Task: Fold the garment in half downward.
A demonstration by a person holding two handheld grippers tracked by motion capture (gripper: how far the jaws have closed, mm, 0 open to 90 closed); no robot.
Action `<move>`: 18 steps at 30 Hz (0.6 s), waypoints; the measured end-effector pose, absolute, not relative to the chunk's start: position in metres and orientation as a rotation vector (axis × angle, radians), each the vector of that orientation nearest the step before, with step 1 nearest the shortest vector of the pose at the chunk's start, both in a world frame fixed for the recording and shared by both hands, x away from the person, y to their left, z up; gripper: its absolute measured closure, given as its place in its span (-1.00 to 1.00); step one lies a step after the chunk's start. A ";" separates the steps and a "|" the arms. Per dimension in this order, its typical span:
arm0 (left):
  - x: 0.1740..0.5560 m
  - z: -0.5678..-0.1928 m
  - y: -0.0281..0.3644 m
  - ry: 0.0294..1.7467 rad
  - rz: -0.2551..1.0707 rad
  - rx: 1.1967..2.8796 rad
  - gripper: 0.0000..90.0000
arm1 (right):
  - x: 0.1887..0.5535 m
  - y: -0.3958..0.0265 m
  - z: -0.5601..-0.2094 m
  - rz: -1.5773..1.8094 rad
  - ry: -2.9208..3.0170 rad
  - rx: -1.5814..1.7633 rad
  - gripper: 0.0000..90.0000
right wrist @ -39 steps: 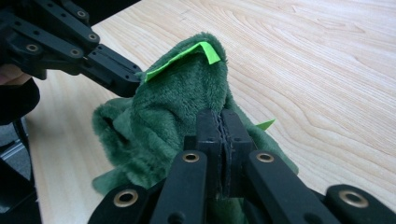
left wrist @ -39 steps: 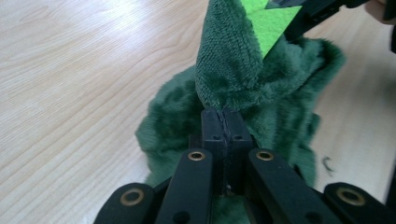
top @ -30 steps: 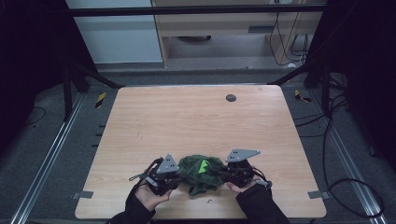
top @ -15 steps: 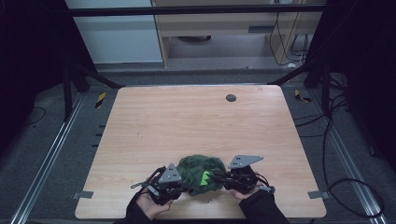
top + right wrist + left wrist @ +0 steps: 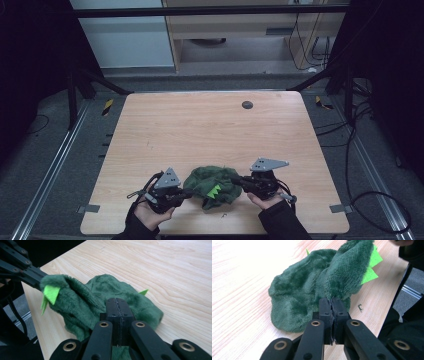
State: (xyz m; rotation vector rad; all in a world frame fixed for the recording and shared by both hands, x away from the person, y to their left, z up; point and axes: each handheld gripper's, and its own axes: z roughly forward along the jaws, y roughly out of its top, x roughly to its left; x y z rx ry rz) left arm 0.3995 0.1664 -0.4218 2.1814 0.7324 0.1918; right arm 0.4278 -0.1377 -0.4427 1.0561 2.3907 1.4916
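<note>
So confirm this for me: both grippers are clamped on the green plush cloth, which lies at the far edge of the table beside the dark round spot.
Wrong on the place. The left gripper and right gripper are both clamped on the green plush cloth, but the high view shows it at the table's near edge, by the person's hands; the dark round spot is far across.

Plush cloth: a dark green fuzzy plush cloth [image 5: 212,184] with bright lime-green felt triangles [image 5: 214,190] along one fold.
Counter: the light wooden counter [image 5: 210,135] is pale beige with fine straight grain lines.
Round plug: a small dark grey round plug [image 5: 247,105] near its far edge.
Jaws: black on both grippers, with brass-coloured rivets.
Top plates: plain grey.
Floor: dark grey.
</note>
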 end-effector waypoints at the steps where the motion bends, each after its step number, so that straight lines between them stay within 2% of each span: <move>1: 0.400 -0.421 0.167 0.733 0.189 2.182 0.94 | 0.429 -0.135 -0.444 1.493 2.400 1.052 1.00; 5: 0.400 -0.419 0.169 0.741 0.204 2.175 0.90 | 0.433 -0.124 -0.446 1.488 2.398 1.040 1.00; 11: 0.409 -0.425 0.165 0.783 0.261 2.186 0.99 | 0.432 -0.119 -0.451 1.475 2.435 1.025 1.00; 18: 0.413 -0.446 0.153 0.789 0.215 2.236 1.00 | 0.423 -0.120 -0.463 1.409 2.500 1.026 1.00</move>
